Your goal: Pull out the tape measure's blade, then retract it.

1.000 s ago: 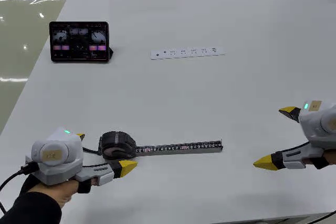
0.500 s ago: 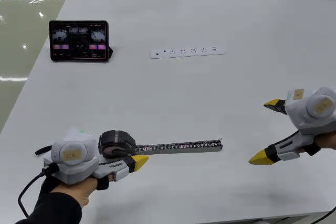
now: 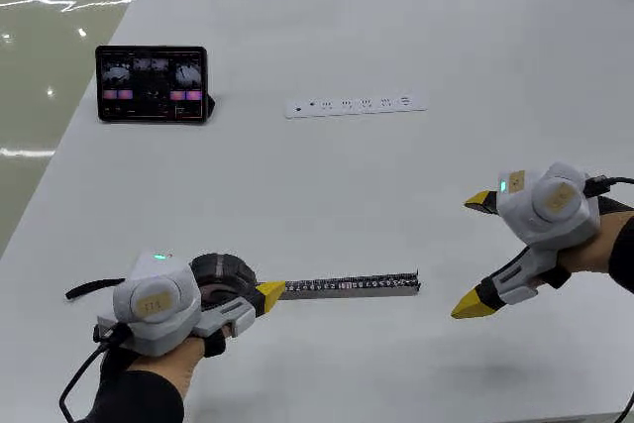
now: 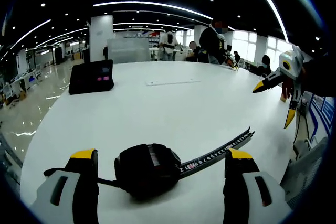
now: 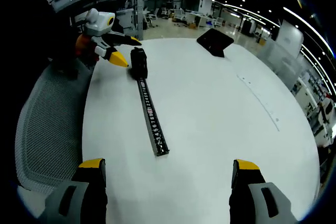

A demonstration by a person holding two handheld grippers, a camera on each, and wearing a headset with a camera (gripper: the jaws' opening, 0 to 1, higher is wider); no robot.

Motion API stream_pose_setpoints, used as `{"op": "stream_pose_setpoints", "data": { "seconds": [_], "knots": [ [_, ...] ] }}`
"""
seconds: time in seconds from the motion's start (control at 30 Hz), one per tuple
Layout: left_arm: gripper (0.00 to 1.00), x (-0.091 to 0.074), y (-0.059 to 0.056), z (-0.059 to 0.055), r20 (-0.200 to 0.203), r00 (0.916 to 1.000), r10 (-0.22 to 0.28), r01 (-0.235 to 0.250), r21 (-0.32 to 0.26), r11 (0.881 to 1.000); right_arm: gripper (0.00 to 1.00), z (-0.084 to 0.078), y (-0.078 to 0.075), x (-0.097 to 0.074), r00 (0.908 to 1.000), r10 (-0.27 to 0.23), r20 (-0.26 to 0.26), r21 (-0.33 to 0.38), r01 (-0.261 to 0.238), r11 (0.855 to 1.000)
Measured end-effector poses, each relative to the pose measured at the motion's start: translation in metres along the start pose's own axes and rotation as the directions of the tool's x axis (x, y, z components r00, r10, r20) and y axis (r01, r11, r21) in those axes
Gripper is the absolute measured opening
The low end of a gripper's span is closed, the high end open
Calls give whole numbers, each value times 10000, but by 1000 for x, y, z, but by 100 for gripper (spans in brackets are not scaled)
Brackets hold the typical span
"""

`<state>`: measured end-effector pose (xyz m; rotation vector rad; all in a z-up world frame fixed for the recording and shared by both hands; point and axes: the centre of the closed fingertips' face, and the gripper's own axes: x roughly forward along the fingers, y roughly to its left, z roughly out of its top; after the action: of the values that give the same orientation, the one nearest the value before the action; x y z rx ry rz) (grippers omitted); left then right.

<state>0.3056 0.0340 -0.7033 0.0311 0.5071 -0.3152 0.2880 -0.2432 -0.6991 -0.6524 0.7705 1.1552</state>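
Observation:
A black tape measure case (image 3: 226,272) lies near the table's front left, its blade (image 3: 352,285) drawn out flat to the right and ending in a hook (image 3: 417,281). My left gripper (image 3: 243,279) is open, one jaw on each side of the case (image 4: 149,169) with gaps to both; its body hides part of the case in the head view. My right gripper (image 3: 472,255) is open and holds nothing, a little right of the blade's hook. In the right gripper view the blade (image 5: 152,119) runs away from my right gripper (image 5: 169,164) toward the case (image 5: 138,59).
A tablet (image 3: 152,81) with a lit screen stands propped at the back left. A white power strip (image 3: 355,104) lies at the middle back. The white table (image 3: 396,185) ends in its front edge close behind both grippers. People stand far off (image 4: 210,40).
My left gripper has moved right and now has the tape case between its jaws. My right gripper has come left and up, nearer the blade's hook. The tape has not moved.

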Motion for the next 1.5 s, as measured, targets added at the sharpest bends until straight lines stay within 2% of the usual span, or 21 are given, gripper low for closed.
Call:
{"op": "stream_pose_setpoints", "data": {
  "seconds": [0.07,0.2,0.27,0.3,0.63,0.8,1.17,1.3,1.5],
  "knots": [
    [99,3,-1,-1,75,10000,-17,17,-93,10000,99,3,-1,4,10000,55,-56,-133,-56,9999],
    [99,6,2,0,64,9997,250,-248,-223,9994,99,7,-5,12,9998,172,-99,-222,-175,9996],
    [99,7,1,2,176,9993,325,-319,-341,9989,99,8,-6,15,9996,242,-136,-238,-245,9994],
    [99,8,2,6,421,9981,442,-425,-411,9983,99,8,-7,19,9994,299,-174,-270,-304,9992],
    [99,16,3,0,355,9973,644,-635,-267,9976,99,-1,-19,37,9978,466,-462,-549,-491,9973],
    [99,19,8,-4,319,9968,739,-727,-367,9967,99,-3,-18,43,9972,544,-521,-460,-568,9973],
    [99,20,12,-12,259,9963,815,-805,-389,9960,89,-8,-15,59,9936,835,-763,-1146,-919,9891],
    [99,21,12,-15,258,9963,817,-807,-365,9961,80,-13,-14,63,9921,899,-877,-1341,-1012,9858],
    [99,21,12,-14,374,9961,800,-790,-267,9965,72,-15,-10,67,9889,1068,-1033,-1561,-1221,9802]
  ]
}}
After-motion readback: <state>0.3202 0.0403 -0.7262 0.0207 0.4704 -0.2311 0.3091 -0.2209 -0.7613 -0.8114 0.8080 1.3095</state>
